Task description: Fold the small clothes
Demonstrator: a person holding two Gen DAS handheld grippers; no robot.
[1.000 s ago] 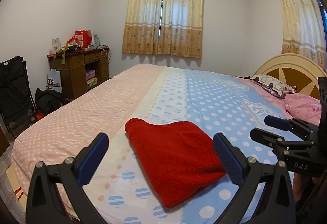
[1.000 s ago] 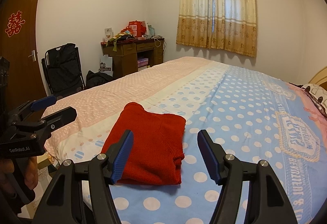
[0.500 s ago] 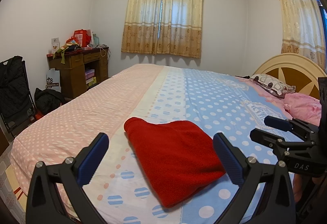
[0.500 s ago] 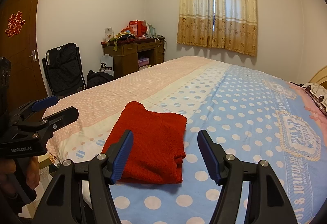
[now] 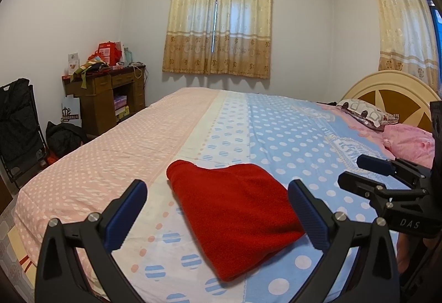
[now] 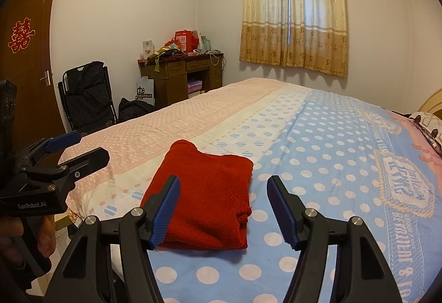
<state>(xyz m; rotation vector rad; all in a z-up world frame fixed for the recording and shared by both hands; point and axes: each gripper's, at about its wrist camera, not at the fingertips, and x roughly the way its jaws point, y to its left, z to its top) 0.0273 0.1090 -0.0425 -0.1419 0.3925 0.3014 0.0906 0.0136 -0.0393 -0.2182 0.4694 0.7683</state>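
A folded red knit garment (image 5: 234, 217) lies flat near the front edge of the bed (image 5: 116, 162); it also shows in the right wrist view (image 6: 210, 198). My left gripper (image 5: 218, 214) hovers above its near side, open, nothing between the blue pads. The right gripper (image 6: 223, 209) is held just short of the garment's near edge, open and empty too. Each gripper appears at the edge of the other's view: the right gripper (image 5: 367, 173) and the left gripper (image 6: 80, 148).
The bed has a pink, white and blue dotted cover (image 6: 317, 142). Pillows (image 5: 364, 112) and a pink bundle (image 5: 408, 142) lie by the headboard. A cluttered wooden desk (image 6: 179, 73), a black folding chair (image 6: 88, 95) and a door (image 6: 27, 60) stand along the left wall.
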